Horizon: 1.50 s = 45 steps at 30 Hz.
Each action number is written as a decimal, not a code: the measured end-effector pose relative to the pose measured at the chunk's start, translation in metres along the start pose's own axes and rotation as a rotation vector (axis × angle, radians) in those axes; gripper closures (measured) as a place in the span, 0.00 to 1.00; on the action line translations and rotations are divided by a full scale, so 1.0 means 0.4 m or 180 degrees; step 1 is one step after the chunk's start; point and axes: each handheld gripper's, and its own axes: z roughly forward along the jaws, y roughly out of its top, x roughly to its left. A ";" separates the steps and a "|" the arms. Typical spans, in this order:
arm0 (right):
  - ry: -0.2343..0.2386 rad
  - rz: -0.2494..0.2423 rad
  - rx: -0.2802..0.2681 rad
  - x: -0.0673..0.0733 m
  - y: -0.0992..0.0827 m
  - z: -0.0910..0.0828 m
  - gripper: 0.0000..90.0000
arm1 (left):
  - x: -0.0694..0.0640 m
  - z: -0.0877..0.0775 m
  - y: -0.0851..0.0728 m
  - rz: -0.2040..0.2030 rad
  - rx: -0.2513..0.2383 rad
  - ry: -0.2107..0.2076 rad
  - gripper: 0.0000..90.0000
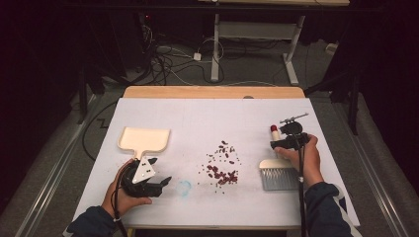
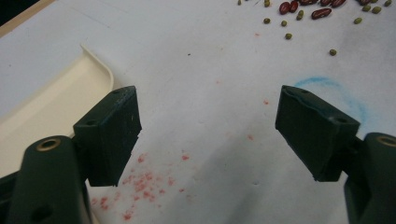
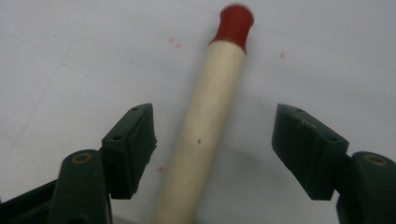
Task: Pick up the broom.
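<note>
I am bringing my right claw (image 3: 212, 149) down over the brush handle (image 3: 205, 126), which is lying flat on the white worktop (image 1: 197, 123) at its right side, with the bristle head (image 1: 279, 177) nearer me and the red tip (image 3: 235, 23) pointing away. The jaws are standing apart on either side of the handle, not yet pressing it. I am judging the handle to be light, stiff and smooth, probably wood, so it could roll or slip; I am aiming at the pale shaft below the red tip, square across it. My left claw (image 2: 210, 135) is waiting wide open and holding nothing, just beside the cream dustpan (image 1: 144, 139). The scattered beans (image 1: 222, 165) are lying between the two tools.
</note>
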 end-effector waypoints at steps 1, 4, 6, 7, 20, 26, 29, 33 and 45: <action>0.0004 0.0014 0.0048 0.001 -0.003 0.009 0.39 | -0.001 -0.003 -0.001 0.0007 -0.0001 0.0006 0.24; 0.0128 0.0024 0.0031 0.002 -0.010 0.023 0.47 | -0.002 -0.005 -0.003 0.0000 0.0009 0.0019 0.24; 0.0163 -0.0026 0.0015 0.004 -0.011 0.021 0.57 | -0.003 -0.005 -0.004 0.0005 0.0020 0.0019 0.24; 0.0181 -0.0045 -0.0003 0.007 -0.011 0.021 0.61 | -0.004 -0.005 -0.004 0.0007 0.0024 0.0019 0.24; 0.0250 -0.0173 -0.0178 0.022 -0.013 0.025 0.78 | -0.007 0.001 0.000 0.0015 0.0025 -0.0014 0.24; 0.0290 -0.0140 -0.0382 0.013 -0.019 0.000 0.78 | -0.006 0.000 0.003 0.0013 0.0013 -0.0002 0.24; 0.0294 -0.0124 -0.0570 0.008 -0.022 -0.033 0.78 | -0.005 -0.003 0.003 -0.0015 -0.0011 -0.0006 0.24; 0.0334 -0.0105 -0.0843 0.002 -0.032 -0.078 0.78 | -0.005 -0.010 0.008 -0.0087 -0.0057 -0.0045 0.24; 0.0411 -0.0201 -0.1582 0.029 -0.054 -0.189 0.79 | -0.016 -0.009 0.079 -0.0258 -0.0349 -0.0288 0.24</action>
